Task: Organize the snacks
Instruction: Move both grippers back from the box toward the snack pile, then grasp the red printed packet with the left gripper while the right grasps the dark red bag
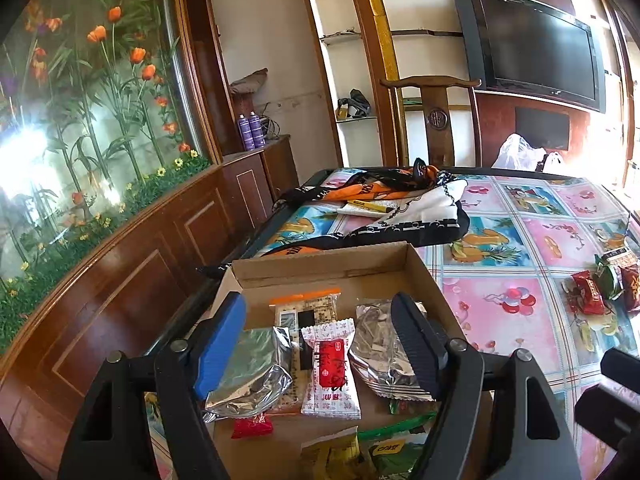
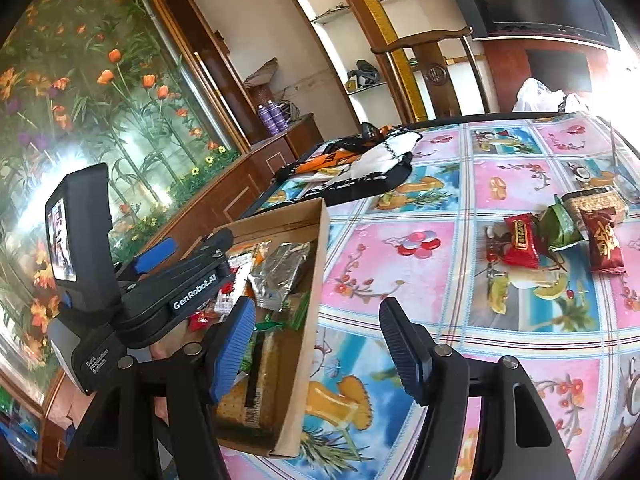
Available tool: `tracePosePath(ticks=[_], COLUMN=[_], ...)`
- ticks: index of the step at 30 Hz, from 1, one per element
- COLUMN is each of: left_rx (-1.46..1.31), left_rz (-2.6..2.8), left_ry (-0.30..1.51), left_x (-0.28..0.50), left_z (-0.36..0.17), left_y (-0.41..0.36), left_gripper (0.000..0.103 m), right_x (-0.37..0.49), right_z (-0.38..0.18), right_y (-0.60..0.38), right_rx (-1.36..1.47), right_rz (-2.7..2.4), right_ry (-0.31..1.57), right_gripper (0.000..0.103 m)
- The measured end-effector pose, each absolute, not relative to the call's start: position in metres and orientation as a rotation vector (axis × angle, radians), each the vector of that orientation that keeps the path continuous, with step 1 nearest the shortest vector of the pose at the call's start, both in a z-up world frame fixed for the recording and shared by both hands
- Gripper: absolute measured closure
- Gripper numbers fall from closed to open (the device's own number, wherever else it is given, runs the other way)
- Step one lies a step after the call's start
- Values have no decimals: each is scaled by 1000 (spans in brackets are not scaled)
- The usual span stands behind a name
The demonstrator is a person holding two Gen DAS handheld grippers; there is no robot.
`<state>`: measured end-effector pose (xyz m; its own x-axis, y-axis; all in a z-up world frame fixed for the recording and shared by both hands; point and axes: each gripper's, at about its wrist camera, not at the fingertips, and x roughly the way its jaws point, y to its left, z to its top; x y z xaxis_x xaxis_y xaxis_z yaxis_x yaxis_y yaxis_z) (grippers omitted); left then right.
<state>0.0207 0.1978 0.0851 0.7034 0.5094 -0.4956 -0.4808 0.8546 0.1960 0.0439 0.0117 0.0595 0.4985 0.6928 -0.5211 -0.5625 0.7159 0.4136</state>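
Currently both tools spread empty: left tool [image 1: 320,354] over cardboard box [image 1: 420,268], red-white packet [image 1: 330,368] long axis along fingers; right tool [image 2: 318,354] above bench [image 2: 440,280].

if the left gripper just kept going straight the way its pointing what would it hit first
Most likely the red-and-white snack packet lying in the cardboard box: it sits between the open fingers of the left gripper, flanked by silver foil packets. Depth is unclear, so a flatter path could reach the box's far wall instead.

**A lived-in home sitting room**

Ahead of the grippers stretches a table [image 1: 520,216] under a fruit-print cloth. Beyond it hang a wall television [image 1: 536,48] and open shelves [image 1: 348,36]; a floral mural [image 1: 80,112] runs along the left.
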Motion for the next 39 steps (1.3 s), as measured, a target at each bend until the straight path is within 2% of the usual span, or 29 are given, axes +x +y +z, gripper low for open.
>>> tracePosePath(ticks=[16,21,24,33,39], left_rx=[95,13,-27,15,0], left_rz=[578,551,538,480,304], left_ry=[559,551,531,510,551], left_x=[23,10,-3,-10,11], left_z=[83,86,84,82,86], left_y=[190,193,190,148,99], left_gripper=[24,24,21,19,19], right_x=[57,62,60,61,108], right_z=[60,54,53,63,63], right_y=[-17,-15,-13,-25,-99], right_rx=[274,289,273,206,219], right_rz=[711,729,727,634,348], right_ry=[731,770,770,698,702], right_gripper=[33,33,33,33,34])
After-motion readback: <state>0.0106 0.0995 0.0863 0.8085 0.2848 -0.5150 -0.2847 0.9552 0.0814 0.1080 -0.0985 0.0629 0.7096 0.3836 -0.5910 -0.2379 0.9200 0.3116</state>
